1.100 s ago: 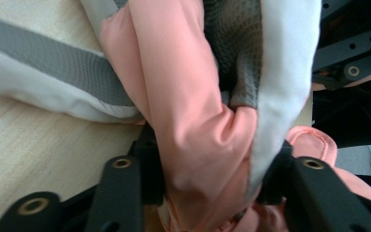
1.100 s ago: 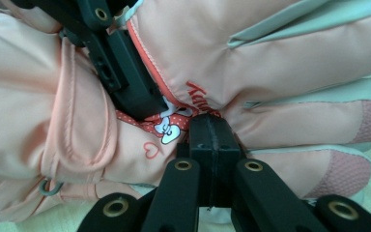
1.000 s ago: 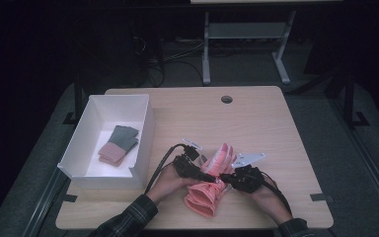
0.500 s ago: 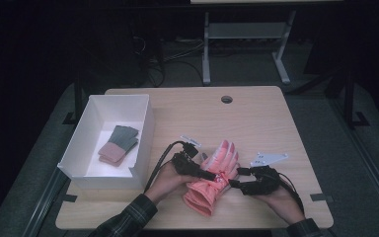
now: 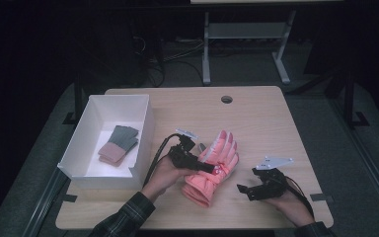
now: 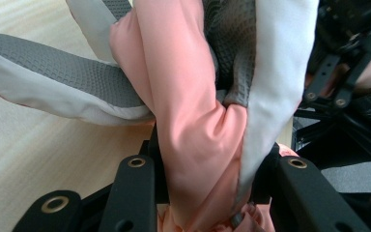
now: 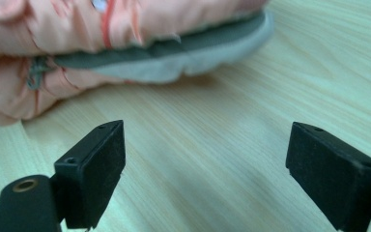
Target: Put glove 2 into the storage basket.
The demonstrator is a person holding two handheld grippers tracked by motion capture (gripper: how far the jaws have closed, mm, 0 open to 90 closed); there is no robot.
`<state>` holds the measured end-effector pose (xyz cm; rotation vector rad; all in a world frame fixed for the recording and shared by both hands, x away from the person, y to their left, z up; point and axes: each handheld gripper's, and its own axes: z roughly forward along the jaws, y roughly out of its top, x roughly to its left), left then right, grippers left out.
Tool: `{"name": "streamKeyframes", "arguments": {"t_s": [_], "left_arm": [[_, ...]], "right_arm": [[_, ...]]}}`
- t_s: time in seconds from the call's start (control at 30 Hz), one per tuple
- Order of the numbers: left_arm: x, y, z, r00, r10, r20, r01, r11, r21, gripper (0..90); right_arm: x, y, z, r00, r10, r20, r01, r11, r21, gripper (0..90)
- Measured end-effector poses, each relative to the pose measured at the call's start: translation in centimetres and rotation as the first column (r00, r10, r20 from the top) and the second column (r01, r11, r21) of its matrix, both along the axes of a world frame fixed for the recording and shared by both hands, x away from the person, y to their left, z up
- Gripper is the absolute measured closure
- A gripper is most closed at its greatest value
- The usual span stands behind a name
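Observation:
A salmon-pink glove (image 5: 216, 157) with a grey, textured palm lies on the wooden table (image 5: 261, 118), fingers pointing away from me. My left gripper (image 5: 208, 169) is shut on its middle. In the left gripper view the jaws pinch a bunched fold of the glove (image 6: 193, 121), pink and white fabric together, at my left gripper (image 6: 207, 166). My right gripper (image 5: 245, 192) sits to the right of the glove, apart from it. Its jaws have just been opening and now stand wide in the right gripper view (image 7: 207, 162), with bare wood between them and the glove (image 7: 101, 34) ahead.
A white open box (image 5: 143, 143) stands at the table's left, holding a folded grey and pink item (image 5: 118, 144). A round cable hole (image 5: 226, 99) is near the far edge. Bare wood stretches behind and to the right of the glove.
My right gripper has let go of the glove, opened and drawn away to the right. My left gripper keeps its hold and has lifted slightly.

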<state>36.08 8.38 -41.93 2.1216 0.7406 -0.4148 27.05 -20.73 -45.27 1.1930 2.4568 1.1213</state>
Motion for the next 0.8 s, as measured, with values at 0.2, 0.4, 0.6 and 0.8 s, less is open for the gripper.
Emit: {"name": "streamKeyframes", "arguments": {"t_s": [0.2, 0.4, 0.6, 0.8], "left_arm": [[0.1, 0.3, 1.5, 0.9994, 0.026, 0.022, -0.025, 0.9997, -0.004, 63.7], [0.1, 0.7, 3.0, 0.998, 0.049, 0.04, -0.05, 0.9985, 0.021, 63.6], [0.2, 1.2, 5.1, 0.9958, 0.066, 0.063, -0.069, 0.9965, 0.048, 63.5], [0.6, 1.9, 6.8, 0.9936, 0.089, 0.07, -0.092, 0.9951, 0.037, 63.4]], "right_arm": [[0.1, -0.3, -0.2, 0.9996, -0.027, 0.008, 0.027, 1.0, -0.004, 13.5], [0.2, -0.3, -0.4, 0.9993, -0.036, 0.011, 0.036, 0.999, -0.017, 13.3], [0.4, -0.4, -0.6, 0.9986, -0.05, 0.016, 0.051, 0.998, -0.033, 13.4], [0.5, -0.5, -0.5, 0.998, -0.061, 0.018, 0.061, 0.998, -0.029, 13.4]]}}
